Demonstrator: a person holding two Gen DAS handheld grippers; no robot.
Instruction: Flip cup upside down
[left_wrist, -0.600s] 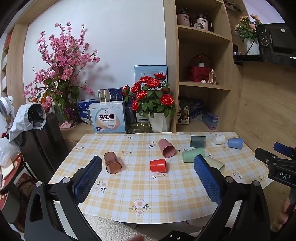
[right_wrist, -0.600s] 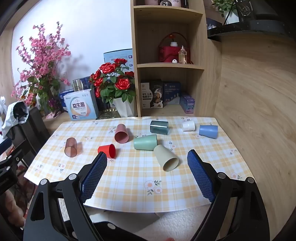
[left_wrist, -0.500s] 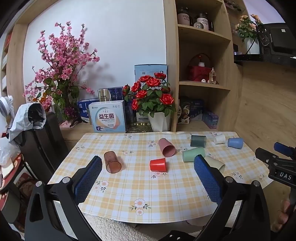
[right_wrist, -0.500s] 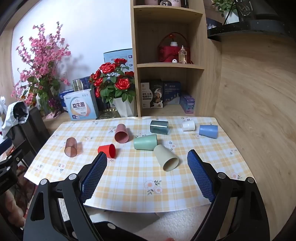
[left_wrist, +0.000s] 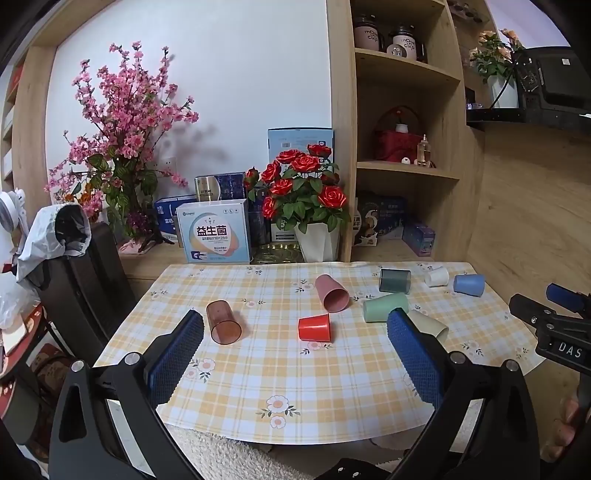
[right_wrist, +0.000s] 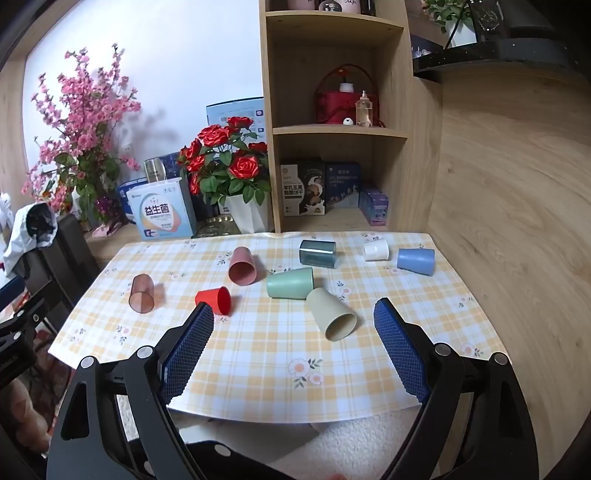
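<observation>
While both grippers' fingers (left_wrist: 177, 354) (right_wrist: 399, 343) gape empty above the bench (right_wrist: 258, 362) edge, approach pending; beige cup (right_wrist: 332, 314) lies ahead between right fingers.

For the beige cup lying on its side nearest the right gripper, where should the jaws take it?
Grip the beige cup across its side wall near mid-body, coming from above with the right gripper. It lies on its side, mouth toward the camera, with the green cup close behind its base.

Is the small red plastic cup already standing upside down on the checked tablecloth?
No, the small red plastic cup lies on its side on the checked tablecloth, its open mouth facing sideways.
</observation>
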